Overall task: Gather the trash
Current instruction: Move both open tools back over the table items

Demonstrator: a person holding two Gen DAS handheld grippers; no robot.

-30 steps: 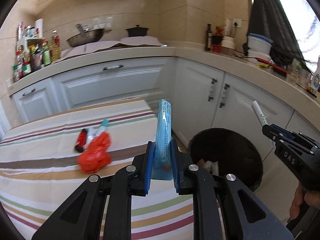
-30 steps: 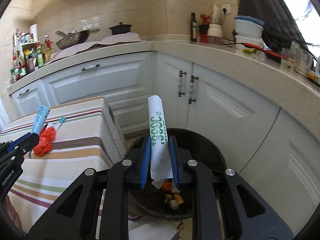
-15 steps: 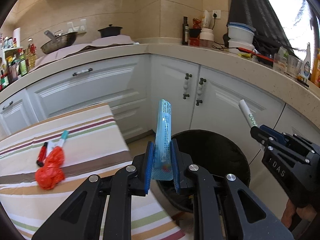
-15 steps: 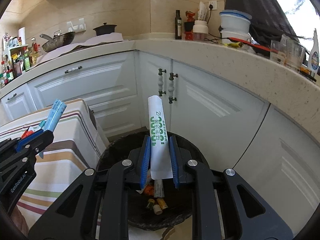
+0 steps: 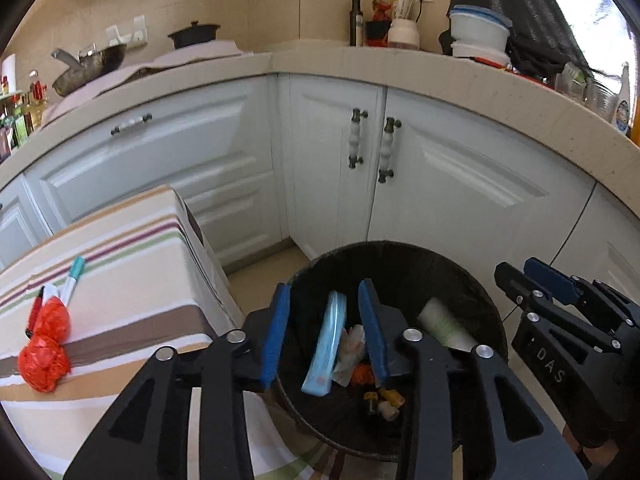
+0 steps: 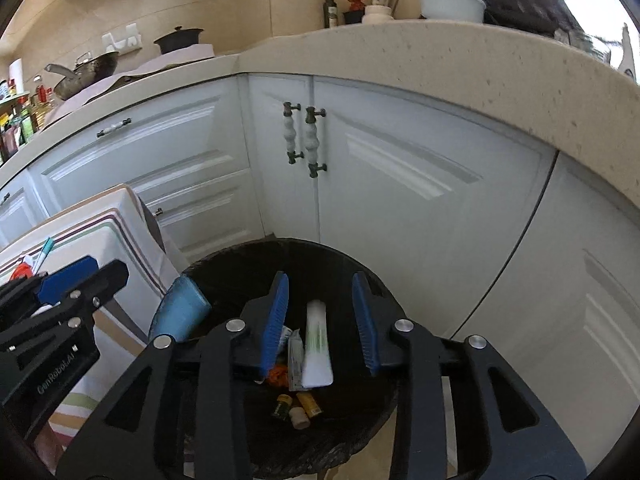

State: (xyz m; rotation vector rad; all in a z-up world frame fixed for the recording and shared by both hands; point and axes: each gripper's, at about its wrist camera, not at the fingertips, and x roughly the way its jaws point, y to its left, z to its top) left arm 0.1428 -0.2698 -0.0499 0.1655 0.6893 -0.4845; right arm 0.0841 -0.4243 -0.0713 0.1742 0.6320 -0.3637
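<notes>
Both grippers hang over the black trash bin [image 5: 480, 300] [image 6: 224, 258]. My left gripper [image 5: 326, 334] is opening; the light blue packet [image 5: 326, 348] sits loose between its pads, dropping into the bin. My right gripper [image 6: 320, 316] is opening too; the white tube with green print [image 6: 317, 344] is free between its pads, falling into the bin. In the left wrist view that tube [image 5: 444, 324] lies against the bin's inner wall. In the right wrist view the blue packet [image 6: 180, 314] shows at the bin's left rim. Small trash lies at the bin's bottom.
A table with a striped cloth [image 5: 120, 280] stands left of the bin, bearing a crumpled red bag [image 5: 44, 352] and markers [image 5: 74, 276]. White cabinets [image 5: 328, 152] and a beige counter [image 6: 440, 56] curve close behind the bin.
Both grippers moved right and down over the bin. Each opened and let go: the blue packet and the white tube now drop inside the bin.
</notes>
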